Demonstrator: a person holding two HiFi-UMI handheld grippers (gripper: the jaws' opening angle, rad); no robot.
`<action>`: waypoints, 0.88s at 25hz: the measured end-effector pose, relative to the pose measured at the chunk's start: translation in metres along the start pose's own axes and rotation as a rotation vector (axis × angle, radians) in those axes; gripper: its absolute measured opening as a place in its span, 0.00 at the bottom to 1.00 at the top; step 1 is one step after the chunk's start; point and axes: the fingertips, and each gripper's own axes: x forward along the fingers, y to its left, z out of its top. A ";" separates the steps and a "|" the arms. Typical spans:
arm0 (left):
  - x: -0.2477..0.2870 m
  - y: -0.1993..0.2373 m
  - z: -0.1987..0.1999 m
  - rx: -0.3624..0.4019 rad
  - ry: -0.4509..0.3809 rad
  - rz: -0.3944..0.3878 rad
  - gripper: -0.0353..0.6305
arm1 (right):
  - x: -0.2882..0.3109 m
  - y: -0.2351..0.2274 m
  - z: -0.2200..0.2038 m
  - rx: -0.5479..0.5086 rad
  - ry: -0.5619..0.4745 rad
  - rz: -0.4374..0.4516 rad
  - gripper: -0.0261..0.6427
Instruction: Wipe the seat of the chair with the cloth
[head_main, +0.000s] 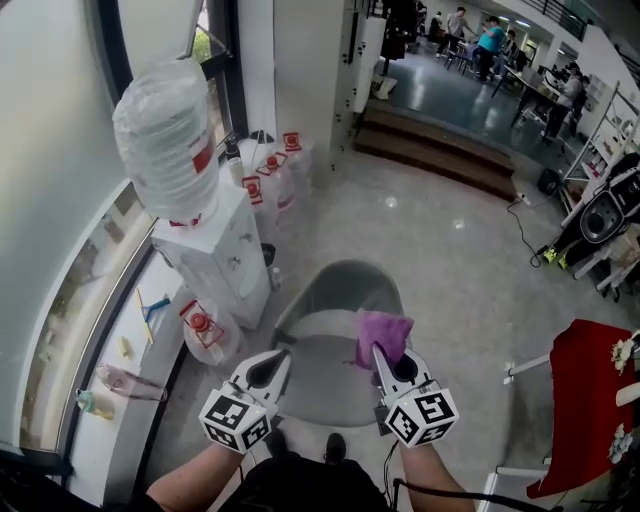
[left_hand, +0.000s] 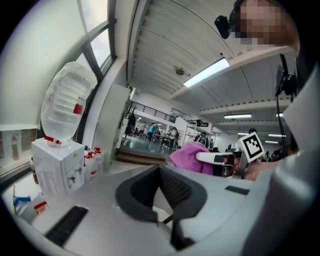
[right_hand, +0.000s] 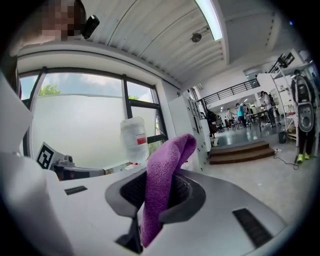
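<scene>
The right gripper (head_main: 386, 356) is shut tight on the purple cloth (head_main: 383, 335). In the right gripper view the cloth (right_hand: 162, 185) sits between the two jaws. One end sticks up past the tips and the other end hangs down near the camera. The left gripper (head_main: 271, 369) has its jaws together with nothing in them. Each gripper is held by a hand at the bottom of the head view.

The grey chair (head_main: 330, 325) stands on the shiny floor (head_main: 440, 250) right in front of the person. Both grippers are over the front of its seat, the left one by the left edge and the right one by the right edge. The cloth is over the right side of the seat, near the chair's back. I cannot tell if it touches the seat.

To the left of the chair stands a white water cooler (head_main: 215, 250) with a big clear bottle (head_main: 165, 135) upside down on top. More water bottles (head_main: 272, 180) with red caps stand on the floor by the wall behind it. One more bottle (head_main: 205, 330) is on the floor between the cooler and the chair. A table with a red cover (head_main: 585, 400) is at the right edge of the view. Brown steps (head_main: 440, 145) go up to a room far back with people in it.
</scene>
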 end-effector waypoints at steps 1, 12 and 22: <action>-0.002 -0.004 0.005 0.011 -0.006 -0.007 0.06 | -0.004 0.002 0.005 -0.004 -0.009 -0.002 0.14; -0.019 -0.045 0.053 0.110 -0.092 -0.096 0.06 | -0.043 0.014 0.038 -0.064 -0.073 -0.012 0.14; -0.021 -0.043 0.064 0.107 -0.122 -0.064 0.06 | -0.053 0.007 0.046 -0.101 -0.079 -0.044 0.13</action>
